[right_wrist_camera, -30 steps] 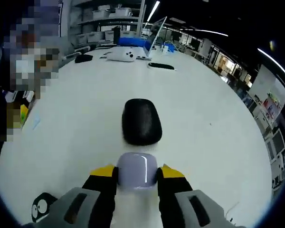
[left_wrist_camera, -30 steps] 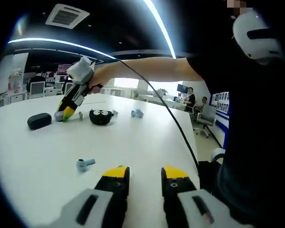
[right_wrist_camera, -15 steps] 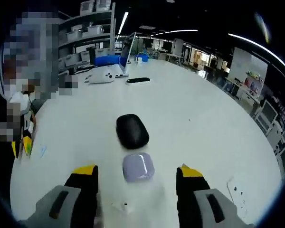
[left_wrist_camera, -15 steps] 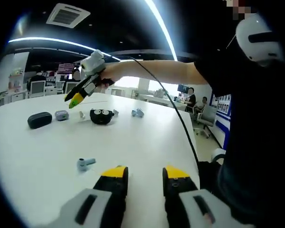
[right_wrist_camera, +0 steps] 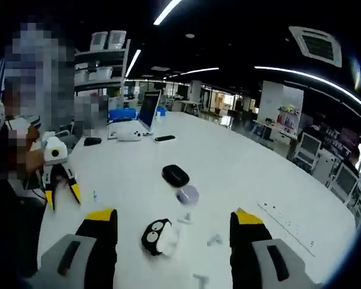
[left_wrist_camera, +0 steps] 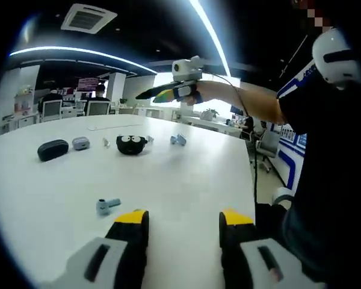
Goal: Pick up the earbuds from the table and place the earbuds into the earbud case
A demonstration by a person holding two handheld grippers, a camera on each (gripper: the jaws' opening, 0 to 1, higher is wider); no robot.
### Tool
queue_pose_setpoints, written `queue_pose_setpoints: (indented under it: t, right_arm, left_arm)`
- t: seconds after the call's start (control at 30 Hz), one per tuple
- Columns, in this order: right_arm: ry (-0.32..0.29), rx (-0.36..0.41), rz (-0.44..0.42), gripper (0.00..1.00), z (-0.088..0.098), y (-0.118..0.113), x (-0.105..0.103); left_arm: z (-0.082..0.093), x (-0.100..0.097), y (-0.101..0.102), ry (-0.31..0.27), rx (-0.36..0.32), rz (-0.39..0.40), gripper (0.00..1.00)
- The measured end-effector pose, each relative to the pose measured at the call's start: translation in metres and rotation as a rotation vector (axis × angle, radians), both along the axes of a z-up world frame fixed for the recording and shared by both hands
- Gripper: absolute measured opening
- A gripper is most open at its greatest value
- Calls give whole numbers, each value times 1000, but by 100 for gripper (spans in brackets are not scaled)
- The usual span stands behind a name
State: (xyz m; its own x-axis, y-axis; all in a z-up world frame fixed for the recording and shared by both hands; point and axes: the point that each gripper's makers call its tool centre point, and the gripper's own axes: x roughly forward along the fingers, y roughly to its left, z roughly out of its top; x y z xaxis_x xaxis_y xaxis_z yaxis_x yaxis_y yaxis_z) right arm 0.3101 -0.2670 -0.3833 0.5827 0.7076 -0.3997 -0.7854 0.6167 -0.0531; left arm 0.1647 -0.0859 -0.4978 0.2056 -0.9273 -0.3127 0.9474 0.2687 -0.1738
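While both claws stood spread and empty above the bench, one earbud lay just before the left claw; grasping it seemed next, the lilac case lying well apart, beyond the right claw.

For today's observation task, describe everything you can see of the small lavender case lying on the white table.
The lavender case is a small, rounded, pebble-shaped shell, smooth and glossy like plastic, and it looks shut. It lies flat on the white table, just beside a larger black oval case; whether they touch is unclear. A black penguin-faced case sits further along. In the left gripper view it shows pale grey-purple. Neither gripper touches it.
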Motion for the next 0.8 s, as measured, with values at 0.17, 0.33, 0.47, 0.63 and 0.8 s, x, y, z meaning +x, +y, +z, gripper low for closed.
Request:
queue_pose_setpoints:
  t: [0.17,0.33,0.47,0.63,0.8]
  right_arm:
    - [-14,25,-47,75,-6,-18,-58]
    - [21,56,-111,75,-23,-39,-97]
    - [35,94,-164,76,-40,-53,-126]
    - [37,190,-238,75,-53,-62,-145]
    - [40,287,-319,73,-63,-67,-152]
  left_arm:
    - [-2,-3,-8,16,18,5,55]
    - [-1,-8,-22,46,24,2,60]
    - [3,-12,-34,51,38,-2,64]
    - [13,-8,-41,49,36,19,66]
    - [21,-3,-43,51,17,45,67]
